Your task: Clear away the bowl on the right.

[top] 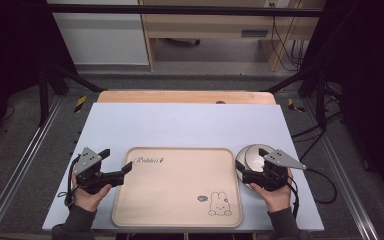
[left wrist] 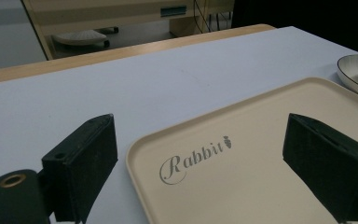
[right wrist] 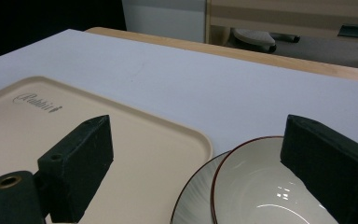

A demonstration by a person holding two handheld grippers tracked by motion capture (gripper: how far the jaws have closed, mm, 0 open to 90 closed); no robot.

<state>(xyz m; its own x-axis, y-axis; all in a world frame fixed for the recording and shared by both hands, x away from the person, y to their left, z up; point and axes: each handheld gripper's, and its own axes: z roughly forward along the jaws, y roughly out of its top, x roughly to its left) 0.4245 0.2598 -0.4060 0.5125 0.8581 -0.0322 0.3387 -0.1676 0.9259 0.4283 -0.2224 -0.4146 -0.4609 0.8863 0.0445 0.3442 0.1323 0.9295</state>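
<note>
Hovering at the frame's lower right, the right gripper point(top: 245, 172) spreads its fingers point(right wrist: 77, 165) wide above the bowl point(right wrist: 261, 186) on its saucer point(right wrist: 193, 205), probably readying a grasp. The left gripper point(top: 115, 164), fingers released, waits beside the tray point(top: 177, 220).

Overhead and tool views share tray point(top: 177, 187)

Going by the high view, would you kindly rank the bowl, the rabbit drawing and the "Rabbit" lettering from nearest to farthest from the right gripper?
1. Bowl, directly at the right gripper, on the saucer.
2. Rabbit drawing, the tray's near right corner.
3. "Rabbit" lettering, the tray's far left corner.
</note>
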